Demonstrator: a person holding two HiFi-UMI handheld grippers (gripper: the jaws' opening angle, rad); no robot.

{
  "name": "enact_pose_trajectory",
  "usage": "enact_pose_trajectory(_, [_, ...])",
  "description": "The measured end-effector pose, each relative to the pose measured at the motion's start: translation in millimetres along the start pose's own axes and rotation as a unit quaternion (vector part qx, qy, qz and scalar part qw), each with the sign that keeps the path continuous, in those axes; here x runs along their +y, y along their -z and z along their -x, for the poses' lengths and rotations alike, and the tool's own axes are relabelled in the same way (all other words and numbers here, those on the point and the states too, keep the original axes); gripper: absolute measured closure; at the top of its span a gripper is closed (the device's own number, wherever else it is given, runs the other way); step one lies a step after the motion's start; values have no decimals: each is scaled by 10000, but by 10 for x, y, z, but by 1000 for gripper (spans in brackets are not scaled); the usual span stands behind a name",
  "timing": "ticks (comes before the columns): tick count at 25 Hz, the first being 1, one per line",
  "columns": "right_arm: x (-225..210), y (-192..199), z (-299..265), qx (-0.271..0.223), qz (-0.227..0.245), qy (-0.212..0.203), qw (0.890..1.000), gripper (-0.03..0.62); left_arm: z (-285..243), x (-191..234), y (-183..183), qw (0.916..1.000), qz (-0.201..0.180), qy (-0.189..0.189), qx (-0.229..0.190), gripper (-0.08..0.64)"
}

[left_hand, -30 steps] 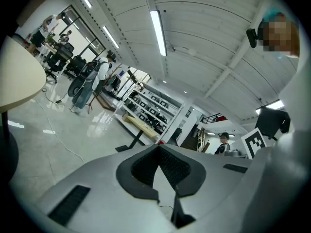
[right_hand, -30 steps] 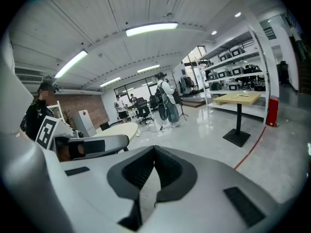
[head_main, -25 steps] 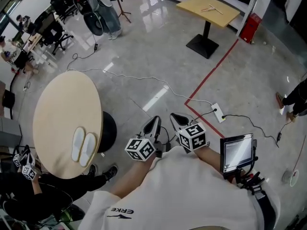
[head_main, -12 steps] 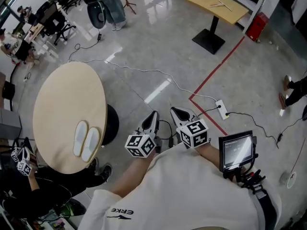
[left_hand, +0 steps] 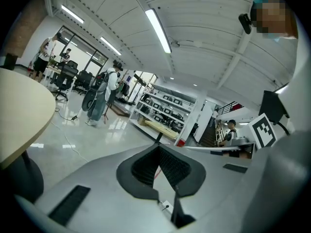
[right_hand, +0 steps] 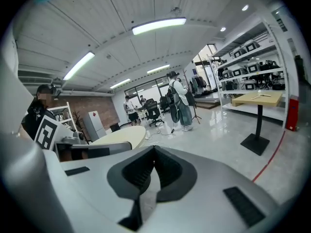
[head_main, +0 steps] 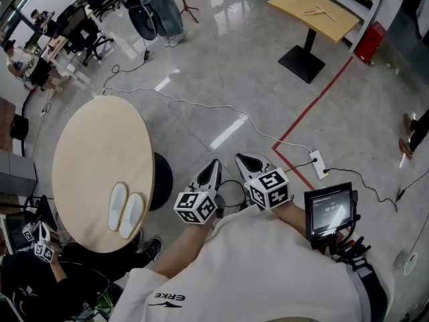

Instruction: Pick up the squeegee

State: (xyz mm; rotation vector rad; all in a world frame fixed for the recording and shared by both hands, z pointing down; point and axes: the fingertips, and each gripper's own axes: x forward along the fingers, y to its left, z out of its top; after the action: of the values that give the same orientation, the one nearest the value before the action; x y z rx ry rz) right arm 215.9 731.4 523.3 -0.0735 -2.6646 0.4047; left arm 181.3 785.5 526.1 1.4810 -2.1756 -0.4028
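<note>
At 1 o'clock, on far square table (head_main: 340,23), lies squeegee (head_main: 315,10) (thin T-shape, tiny). Near 6, well apart from it, L gripper (head_main: 216,164) & R gripper (head_main: 241,157): jaws of all 2 closed, empty.

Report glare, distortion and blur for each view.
Head view: light streaks glare off the glossy floor. Left gripper view: fisheye curves the ceiling light; mosaic patch top right. Right gripper view: same fisheye, dark corners.

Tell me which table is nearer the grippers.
The round table, just left of the left gripper, with two white ovals on it; the square table stands far across the floor.
</note>
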Motion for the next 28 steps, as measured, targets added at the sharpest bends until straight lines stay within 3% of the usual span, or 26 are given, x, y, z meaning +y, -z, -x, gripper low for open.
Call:
enact_pose_trajectory(14, [-1340,-871,-823,40,-32,-164,9999,588,-1710,286,-695,10000,-22,-10,-88,557])
enact_pose_trajectory(24, [-2358,-1326,-1202,34,-124,-169,9998,588,-2862,296,-963,9999,-30,67,-79,557])
enact_pose_trajectory(28, [-2515,-1380,-1180,13,-214,-89,9997,588,-3029,215,-1000,9999,-57,153,-9,557])
